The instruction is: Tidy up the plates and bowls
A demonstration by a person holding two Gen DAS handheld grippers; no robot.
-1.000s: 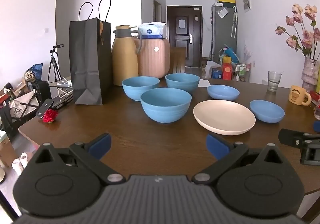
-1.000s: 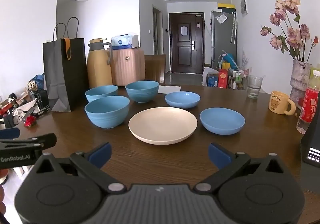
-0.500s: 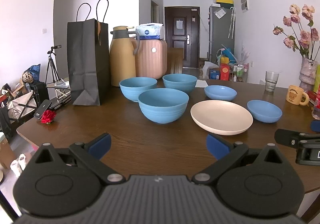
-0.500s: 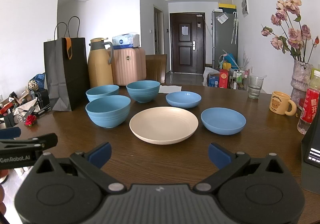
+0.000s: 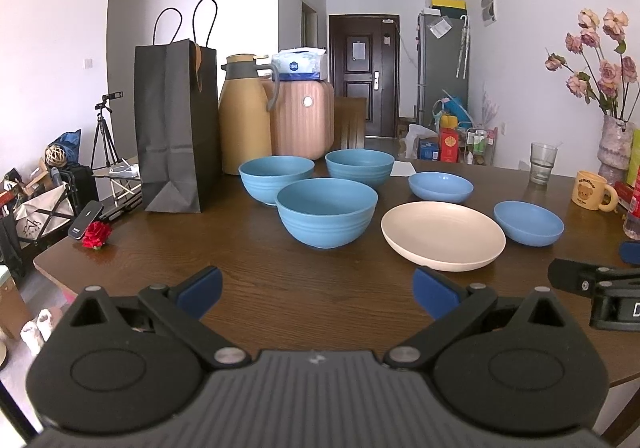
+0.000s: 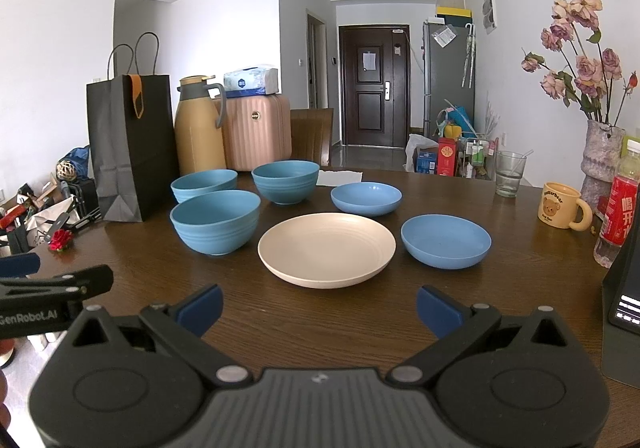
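Both views have barely shifted; left tool [image 5: 316, 290] and right tool [image 6: 318, 306] gape apart before 3 bowls [image 6: 215, 221]

A lived-in home: dining table by the entrance hall.

A dark wooden table [image 6: 304, 312] is laid with household crockery: blue bowls [image 6: 215, 221] and a cream plate [image 6: 326, 248]. A bear mug [image 6: 562, 210], a glass [image 6: 509, 173], a vase [image 6: 598, 164] of dried roses and a thermos [image 6: 199, 128] are set around them, with a paper bag [image 6: 130, 144] beside the thermos. A pink suitcase [image 6: 256, 130] topped by a tissue pack [image 6: 251, 80] is seen behind the table. At the end of the hall a dark front door [image 6: 374, 86] and a fridge [image 6: 448, 80] are visible, and belongings are piled on the floor at left.
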